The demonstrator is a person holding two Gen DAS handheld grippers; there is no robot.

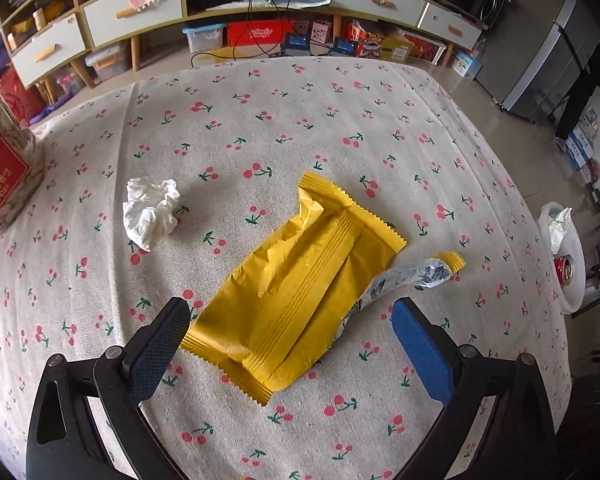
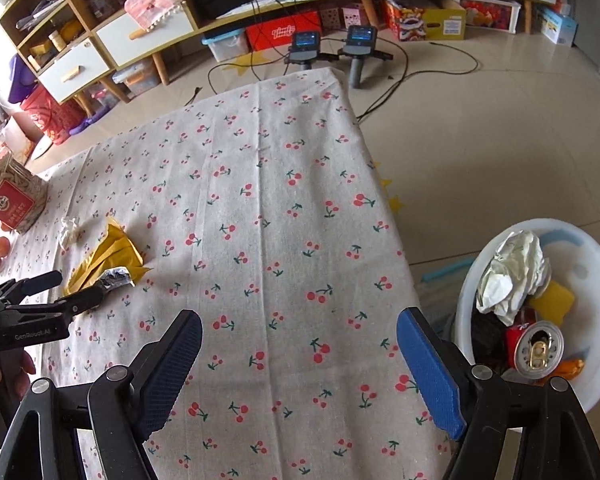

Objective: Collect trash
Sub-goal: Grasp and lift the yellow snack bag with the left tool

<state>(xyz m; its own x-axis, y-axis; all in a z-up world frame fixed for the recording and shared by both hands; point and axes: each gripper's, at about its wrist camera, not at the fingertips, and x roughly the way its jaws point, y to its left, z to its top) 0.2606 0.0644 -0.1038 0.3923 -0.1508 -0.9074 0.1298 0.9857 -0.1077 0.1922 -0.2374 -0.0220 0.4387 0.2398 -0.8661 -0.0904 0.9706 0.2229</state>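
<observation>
A large yellow snack wrapper lies flat on the cherry-print tablecloth, its silver torn end sticking out to the right. My left gripper is open, hovering just above it with a finger on each side. A crumpled white tissue lies to the wrapper's left. In the right wrist view the wrapper and tissue are far left by the left gripper. My right gripper is open and empty over the table's right edge, next to a white trash bin.
The bin holds crumpled paper, a red can and other scraps; it also shows in the left wrist view. A clear jar with a red label stands at the table's left. Shelves and boxes line the far wall.
</observation>
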